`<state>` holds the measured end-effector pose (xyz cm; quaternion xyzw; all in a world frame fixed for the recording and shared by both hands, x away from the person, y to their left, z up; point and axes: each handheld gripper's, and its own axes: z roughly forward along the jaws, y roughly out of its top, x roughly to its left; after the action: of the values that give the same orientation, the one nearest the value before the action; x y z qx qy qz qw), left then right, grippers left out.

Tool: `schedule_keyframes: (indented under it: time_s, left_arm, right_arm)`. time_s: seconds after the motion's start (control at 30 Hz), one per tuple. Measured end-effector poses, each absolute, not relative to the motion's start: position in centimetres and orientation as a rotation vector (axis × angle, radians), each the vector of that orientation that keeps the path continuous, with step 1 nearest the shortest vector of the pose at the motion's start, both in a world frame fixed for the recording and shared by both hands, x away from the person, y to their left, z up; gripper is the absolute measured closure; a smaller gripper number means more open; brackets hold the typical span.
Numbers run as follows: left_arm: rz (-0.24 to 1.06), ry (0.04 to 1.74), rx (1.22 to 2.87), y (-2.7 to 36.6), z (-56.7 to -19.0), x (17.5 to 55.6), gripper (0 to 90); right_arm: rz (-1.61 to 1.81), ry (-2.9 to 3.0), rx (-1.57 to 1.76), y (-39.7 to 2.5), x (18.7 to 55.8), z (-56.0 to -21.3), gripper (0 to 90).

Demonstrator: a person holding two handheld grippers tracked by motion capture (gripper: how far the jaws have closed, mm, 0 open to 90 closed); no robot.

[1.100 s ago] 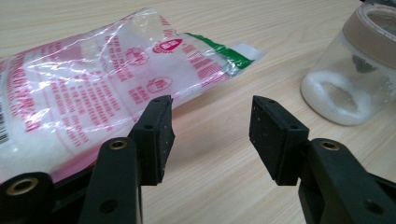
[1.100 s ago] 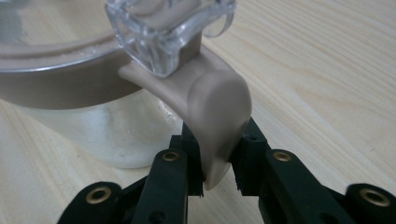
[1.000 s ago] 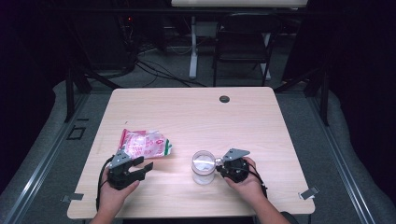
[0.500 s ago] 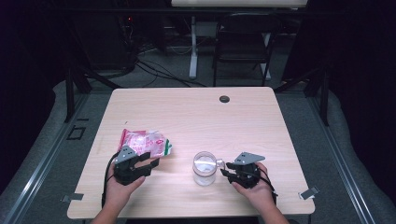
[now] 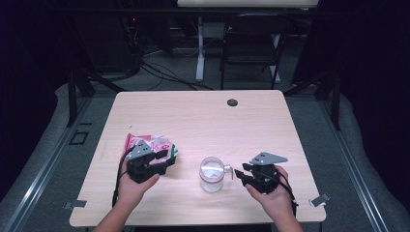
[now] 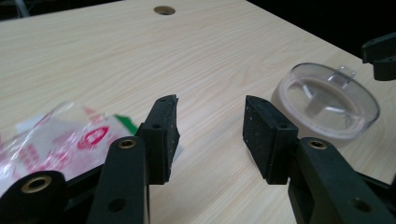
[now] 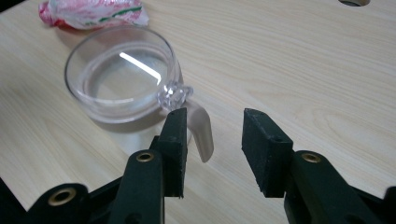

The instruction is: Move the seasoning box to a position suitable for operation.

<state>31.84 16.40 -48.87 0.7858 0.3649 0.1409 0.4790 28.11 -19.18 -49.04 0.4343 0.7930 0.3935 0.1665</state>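
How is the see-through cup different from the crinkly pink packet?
The cup is clear, hard-looking and round, standing upright with a handle; the packet is pink, white and green, soft and crumpled, lying flat. The cup sits in front of the right claw, its handle toward it; the packet lies beside the left claw. Both rest on the wooden table, and neither is gripped.

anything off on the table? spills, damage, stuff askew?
Nothing stands out. The clear glass mug stands upright, looks empty and unbroken, its handle toward the open right gripper. The crumpled red-and-white plastic packet lies beside the open left gripper. No spill shows on the table.
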Motion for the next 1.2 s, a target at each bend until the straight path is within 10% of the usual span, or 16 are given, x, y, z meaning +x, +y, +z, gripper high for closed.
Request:
schedule_keyframes:
  time_s: [0.37,1.2]
  left_arm:
    - [0.354,0.854,1.963,12.7,-48.0,32.0,52.7]
    - [0.197,0.746,2.089,10.6,-52.2,30.1,88.8]
  right_arm:
    - [1.146,2.214,1.309,-18.1,28.9,-47.2,69.3]
    - [1.184,2.251,1.330,-16.5,30.0,-48.7,83.3]
